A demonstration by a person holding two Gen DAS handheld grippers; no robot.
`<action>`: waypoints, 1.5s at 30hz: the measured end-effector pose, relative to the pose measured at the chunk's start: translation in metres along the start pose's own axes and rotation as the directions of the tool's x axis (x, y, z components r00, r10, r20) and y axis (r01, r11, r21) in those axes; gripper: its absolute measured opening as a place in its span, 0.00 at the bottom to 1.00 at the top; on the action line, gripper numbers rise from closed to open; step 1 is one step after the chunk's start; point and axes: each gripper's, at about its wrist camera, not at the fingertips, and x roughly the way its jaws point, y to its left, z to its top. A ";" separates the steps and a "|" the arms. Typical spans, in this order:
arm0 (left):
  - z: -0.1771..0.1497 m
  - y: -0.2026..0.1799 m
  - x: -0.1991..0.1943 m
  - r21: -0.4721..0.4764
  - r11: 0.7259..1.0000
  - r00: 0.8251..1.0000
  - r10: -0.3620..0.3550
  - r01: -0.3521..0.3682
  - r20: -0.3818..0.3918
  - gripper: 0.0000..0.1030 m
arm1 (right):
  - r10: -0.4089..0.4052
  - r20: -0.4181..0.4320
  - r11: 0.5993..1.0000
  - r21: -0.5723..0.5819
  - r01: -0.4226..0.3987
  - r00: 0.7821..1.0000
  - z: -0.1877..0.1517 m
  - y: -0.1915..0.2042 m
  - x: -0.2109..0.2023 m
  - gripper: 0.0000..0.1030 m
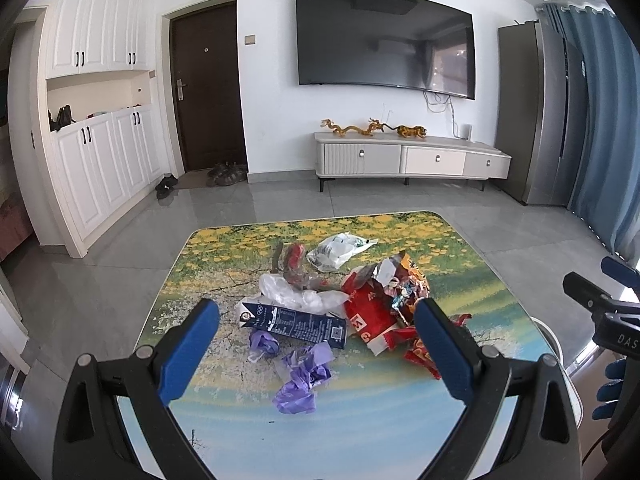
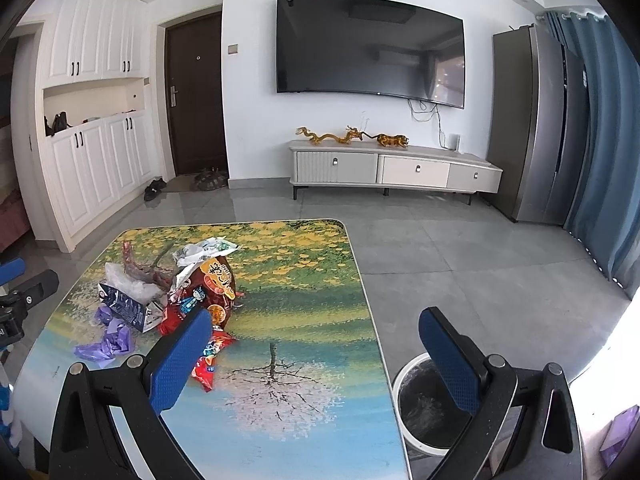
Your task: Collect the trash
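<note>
On the near half of the table (image 1: 460, 248), trash pile (image 1: 320, 304) is sitting bunched w/ purple wrappers (image 1: 300, 384) nearest. Left gripper (image 1: 316, 344) is hovering over it, jaws wide apart, empty, probably lining up a grab. Right gripper (image 2: 316, 348), jaws also apart, is hanging near the bin (image 2: 424, 404) at the table's right edge, likely where trash goes.

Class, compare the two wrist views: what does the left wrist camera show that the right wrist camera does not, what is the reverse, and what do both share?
Only the left wrist view shows the whole of the crumpled purple wrapper nearest the left gripper.

Only the right wrist view shows inside the white bin beside the table, behind the right gripper.

Both show the painted table, the dark blue carton, the red snack bag, and open, empty jaws.
</note>
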 end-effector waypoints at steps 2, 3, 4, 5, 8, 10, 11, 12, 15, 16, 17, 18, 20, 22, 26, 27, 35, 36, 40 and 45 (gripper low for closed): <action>-0.001 0.002 0.005 -0.006 1.000 1.000 -0.003 0.003 -0.013 0.96 | 0.007 -0.012 1.000 0.002 -0.007 1.000 -0.001 0.000 0.003 1.00; -0.002 0.003 0.007 -0.007 1.000 1.000 -0.002 0.002 -0.018 0.96 | 0.010 -0.020 1.000 0.003 -0.010 1.000 -0.002 0.000 0.005 1.00; -0.002 0.005 0.010 -0.009 1.000 1.000 -0.001 0.001 -0.026 0.96 | 0.012 -0.025 1.000 0.004 -0.011 1.000 -0.002 0.001 0.008 1.00; -0.003 0.006 0.012 -0.011 1.000 1.000 0.000 0.000 -0.031 0.96 | 0.015 -0.030 1.000 0.006 -0.015 0.999 -0.003 0.001 0.009 1.00; -0.004 0.014 0.019 -0.030 1.000 0.999 0.003 -0.004 -0.041 0.96 | 0.033 -0.056 0.999 0.011 -0.033 0.998 -0.003 0.002 0.018 1.00; -0.006 0.022 0.024 -0.043 0.999 0.999 0.006 -0.008 -0.048 0.96 | 0.053 -0.078 0.999 0.001 -0.053 0.996 -0.005 0.004 0.025 1.00; -0.008 0.027 0.027 -0.048 0.999 0.998 0.008 -0.011 -0.055 0.96 | 0.066 -0.091 0.998 -0.007 -0.067 0.994 -0.005 0.007 0.029 1.00; -0.011 0.032 0.031 -0.054 0.998 0.998 0.007 -0.011 -0.066 0.96 | 0.084 -0.101 0.996 -0.015 -0.086 0.991 -0.006 0.009 0.033 1.00; -0.023 0.047 0.045 -0.074 0.997 0.992 -0.024 0.015 -0.121 0.94 | 0.191 -0.143 0.981 -0.007 -0.194 0.971 -0.009 0.018 0.047 1.00; -0.028 0.051 0.049 -0.080 0.997 0.990 -0.033 0.022 -0.140 0.94 | 0.217 -0.158 0.975 -0.004 -0.220 0.963 -0.010 0.021 0.051 1.00; -0.033 0.055 0.054 -0.085 0.996 0.986 -0.044 0.031 -0.162 0.94 | 0.252 -0.180 0.967 -0.003 -0.257 0.951 -0.011 0.027 0.059 0.99; -0.037 0.058 0.058 -0.090 0.995 0.983 -0.053 0.038 -0.178 0.94 | 0.271 -0.193 0.961 -0.003 -0.277 0.943 -0.012 0.030 0.064 0.95; -0.044 0.063 0.065 -0.105 0.993 0.976 -0.078 0.058 -0.204 0.93 | 0.327 -0.228 0.942 0.005 -0.334 0.917 -0.014 0.040 0.076 0.91; -0.048 0.068 0.074 -0.131 0.988 0.969 -0.106 0.078 -0.224 0.89 | 0.356 -0.259 0.930 0.009 -0.367 0.898 -0.017 0.049 0.088 0.90; -0.050 0.070 0.092 -0.159 0.982 0.955 -0.146 0.107 -0.259 0.79 | 0.407 -0.305 0.907 0.028 -0.419 0.861 -0.019 0.059 0.109 0.76; -0.050 0.068 0.094 -0.160 0.979 0.950 -0.168 0.128 -0.263 0.79 | 0.412 -0.314 0.905 0.031 -0.425 0.855 -0.019 0.061 0.113 0.74; -0.053 0.033 0.108 -0.076 0.973 0.929 -0.231 0.218 -0.290 0.62 | 0.437 -0.371 0.891 0.053 -0.451 0.819 -0.029 0.066 0.138 0.49; -0.054 0.033 0.113 -0.081 0.974 0.925 -0.228 0.214 -0.304 0.59 | 0.442 -0.375 0.888 0.057 -0.456 0.814 -0.030 0.066 0.139 0.45; -0.064 0.034 0.127 -0.108 0.971 0.903 -0.237 0.212 -0.358 0.31 | 0.466 -0.385 0.876 0.076 -0.476 0.797 -0.034 0.065 0.142 0.23; -0.065 0.030 0.113 -0.092 0.975 0.910 -0.222 0.203 -0.349 0.23 | 0.489 -0.366 0.863 0.070 -0.500 0.792 -0.035 0.061 0.131 0.08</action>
